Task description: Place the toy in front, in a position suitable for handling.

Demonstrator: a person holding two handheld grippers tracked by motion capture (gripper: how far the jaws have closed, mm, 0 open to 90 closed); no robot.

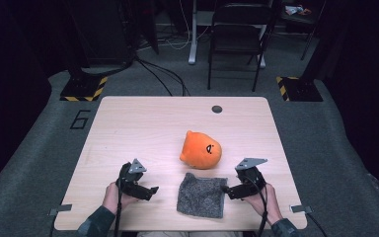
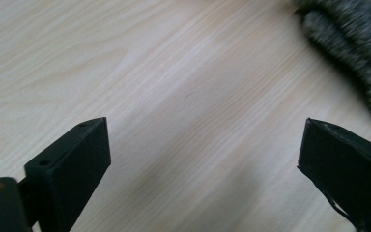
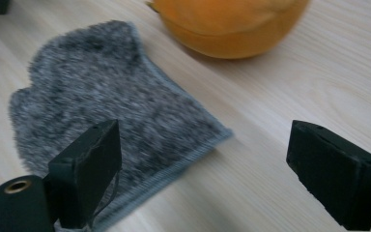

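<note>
A grey fuzzy cloth (image 1: 202, 196) lies flat near the table's front edge; its corner shows in the left gripper view (image 2: 352, 43) and it spreads across the right gripper view (image 3: 111, 111). An orange plush toy (image 1: 201, 149) with a small face sits just behind it, seen close at the top (image 3: 227, 24). My left gripper (image 1: 154, 189) is left of the cloth, open, with only bare wood between its jaws (image 2: 203, 154). My right gripper (image 1: 225, 189) is at the cloth's right edge, open, over the cloth's corner (image 3: 203, 159) without pressing on it.
The light wooden table (image 1: 128, 128) has a dark round hole (image 1: 217, 109) near its back edge. Beyond it stand a black folding chair (image 1: 237, 34), stand bases with yellow-black tape (image 1: 84, 89), and cables on the grey floor.
</note>
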